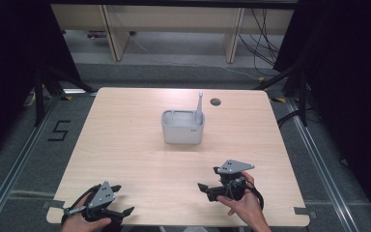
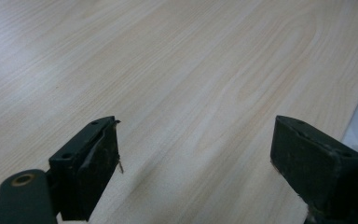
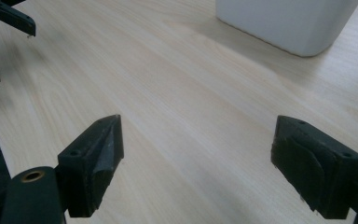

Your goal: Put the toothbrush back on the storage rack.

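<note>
A white rectangular holder [image 1: 182, 129] stands at the middle of the wooden table [image 1: 125, 145]. A slim grey stick-like item [image 1: 200, 107] rises upright from its right compartment. My left gripper [image 1: 124, 199] rests near the table's front left corner, open, with bare wood between its jaws [image 2: 196, 140]. My right gripper [image 1: 207, 178] sits at the front right, turned leftward, also open and holding nothing [image 3: 198, 140]. In the right gripper view the holder's lower wall [image 3: 284, 21] is at the top right, and the left gripper's fingertips [image 3: 14, 19] are at the top left.
A round cable hole [image 1: 215, 102] lies in the tabletop behind the holder. The table's front edge runs just under both hands. Dark curtains flank the table, and shelf legs [image 1: 117, 36] and cables [image 1: 263, 43] stand on the floor beyond it.
</note>
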